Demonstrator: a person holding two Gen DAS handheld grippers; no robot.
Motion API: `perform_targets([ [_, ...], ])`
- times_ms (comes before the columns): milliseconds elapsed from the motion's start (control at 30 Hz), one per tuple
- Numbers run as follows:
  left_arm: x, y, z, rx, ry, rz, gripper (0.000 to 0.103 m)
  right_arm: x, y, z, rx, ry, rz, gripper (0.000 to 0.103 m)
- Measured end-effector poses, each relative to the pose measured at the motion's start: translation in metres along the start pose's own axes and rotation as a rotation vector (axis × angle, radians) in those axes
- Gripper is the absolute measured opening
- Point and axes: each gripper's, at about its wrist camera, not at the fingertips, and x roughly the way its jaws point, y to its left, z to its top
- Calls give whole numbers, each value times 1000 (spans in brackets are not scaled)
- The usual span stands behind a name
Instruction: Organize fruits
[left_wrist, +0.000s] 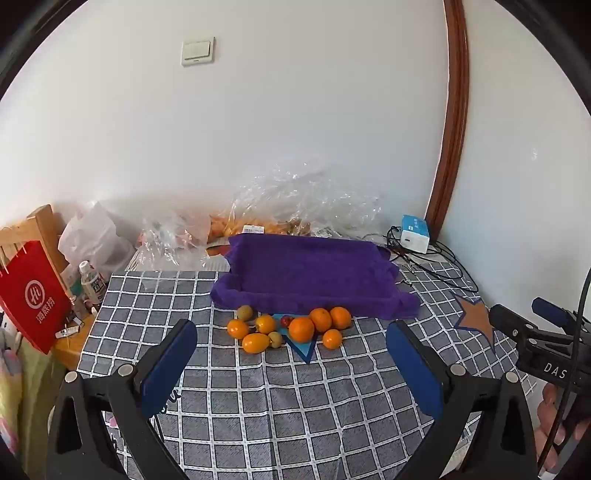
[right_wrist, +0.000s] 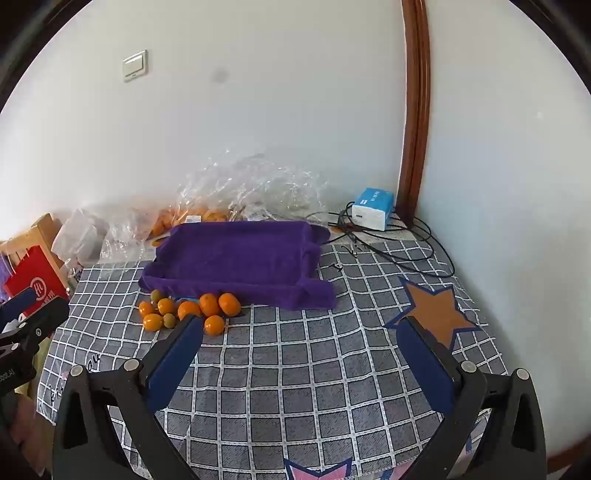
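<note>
Left gripper (left_wrist: 291, 354) and right gripper (right_wrist: 301, 350): jaws spread wide, nothing between them. Fruit pile (left_wrist: 291, 328) lies on the checked tablecloth (left_wrist: 258, 406), touching the purple towel-lined tray's (left_wrist: 314, 273) near edge. Only the left view shows the red fruit (left_wrist: 285, 320); only the right shows the pink star (right_wrist: 317, 470).

A plain white wall (left_wrist: 295, 129) carries a light switch (left_wrist: 197, 51); a brown wooden door frame (left_wrist: 452, 122) runs up the right. The tabletop (right_wrist: 295, 387) wears a grey checked cloth. Soft daylight.
</note>
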Motion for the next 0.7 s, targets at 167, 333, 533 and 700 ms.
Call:
perform_targets([
  [167,2,6,5,-17,19,-26,103,-4,-6,1,9,-9,-16,103],
  [333,7,-4,7,-8,26,8,103,-4,3,-2,-4,-11,-16,103],
  [533,2,-1,3,-13,4,13,103,-6,-2,0,19,-10,-2,103],
  [700,-1,1,2,-18,0,5,103,-7,-2,0,17,-14,-2,103],
])
